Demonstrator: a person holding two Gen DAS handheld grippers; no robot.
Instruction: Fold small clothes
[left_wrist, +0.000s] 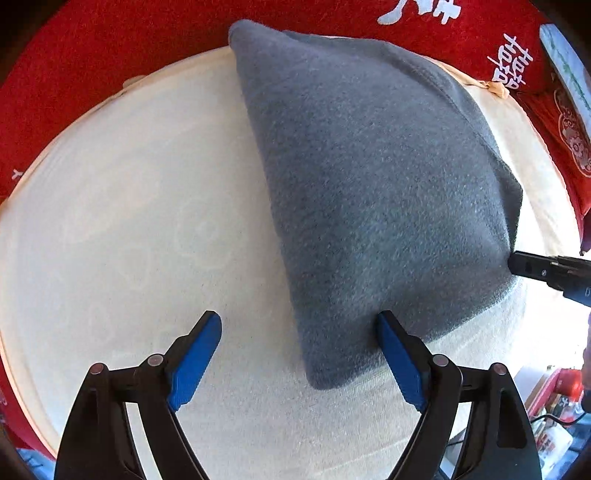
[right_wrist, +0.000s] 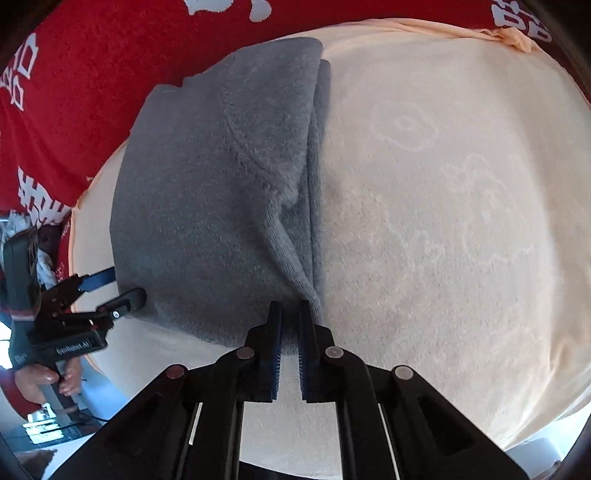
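A folded grey fleece garment (left_wrist: 376, 177) lies on a cream towel (left_wrist: 140, 206). My left gripper (left_wrist: 299, 321) is open at the garment's near edge, its right blue pad (left_wrist: 400, 365) touching the grey cloth, its left pad over bare towel. In the right wrist view the garment (right_wrist: 207, 206) lies left of centre, with stacked folded layers along its right side. My right gripper (right_wrist: 288, 314) is shut on the garment's near corner. The left gripper also shows at the garment's left edge in the right wrist view (right_wrist: 110, 291), and the right gripper at its right edge in the left wrist view (left_wrist: 517, 264).
The cream towel (right_wrist: 461, 221) lies over a red cloth with white characters (left_wrist: 92, 74), which surrounds it at the back and sides. Clutter shows past the towel's edge at lower right (left_wrist: 554, 413). The person's hand holds the left gripper (right_wrist: 48, 380).
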